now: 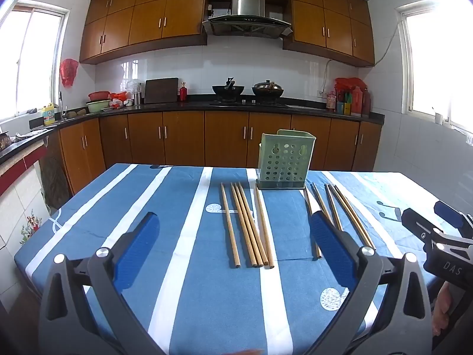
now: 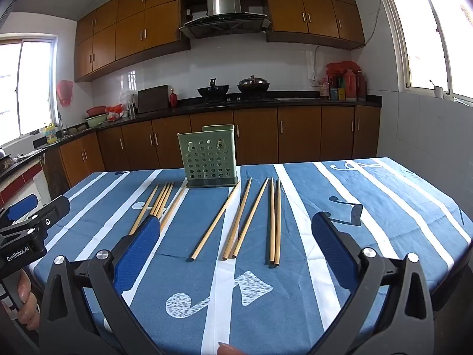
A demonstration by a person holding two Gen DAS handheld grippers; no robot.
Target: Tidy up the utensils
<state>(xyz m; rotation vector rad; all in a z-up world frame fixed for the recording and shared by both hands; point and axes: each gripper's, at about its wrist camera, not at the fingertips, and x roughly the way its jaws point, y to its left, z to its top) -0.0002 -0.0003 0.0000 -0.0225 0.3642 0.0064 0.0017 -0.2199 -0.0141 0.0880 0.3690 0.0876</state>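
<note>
Hovering with fingers spread wide and empty, the left gripper (image 1: 233, 236) and right gripper (image 2: 236, 236) face light, stiff, slippery chopsticks (image 2: 212, 222) lying mid-tabletop (image 2: 295, 295); pinch mid-shaft. The green holder (image 2: 208, 156) stands beyond them.

Our left tool (image 1: 233, 236) hangs over the table (image 1: 165, 295), its blue pads spread wide with nothing between them. Ahead lie five chopsticks (image 1: 248, 224) side by side; a second bunch (image 1: 346, 213) lies right of them. The green holder (image 1: 283, 159) stands upright beyond. Our right tool (image 1: 440, 236) shows at the right edge.
</note>
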